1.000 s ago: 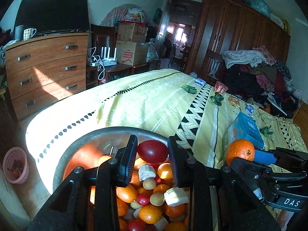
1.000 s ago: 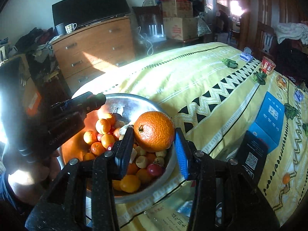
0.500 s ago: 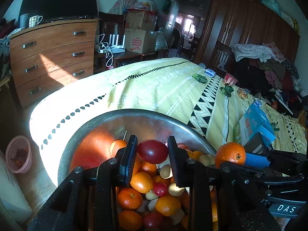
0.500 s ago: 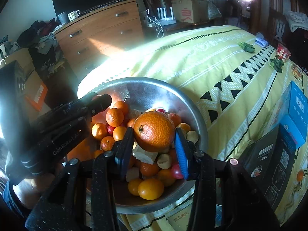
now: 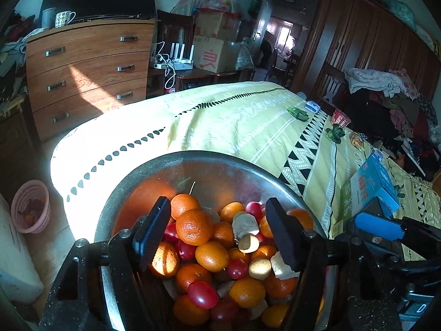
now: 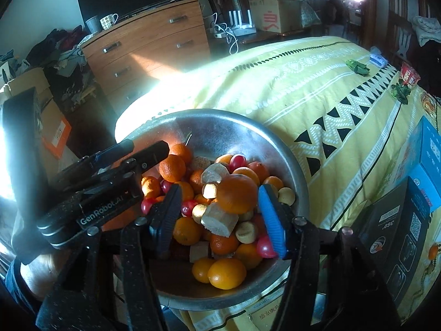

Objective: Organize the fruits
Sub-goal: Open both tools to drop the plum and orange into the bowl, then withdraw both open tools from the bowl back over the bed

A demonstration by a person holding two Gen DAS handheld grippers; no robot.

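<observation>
left tool point(image 5: 215, 231) jaws apart, empty, over the bowl point(image 5: 220, 162). right tool point(image 6: 217, 215) jaws apart too; orange point(image 6: 237, 193) sits loose between them, touching the blue pad, atop the fruit heap. risk: orange perched high, could roll off the heap and over the rim onto the bed point(image 6: 303, 82).

Open left gripper point(image 5: 217, 237) over fruit bowl point(image 5: 220, 165)
</observation>
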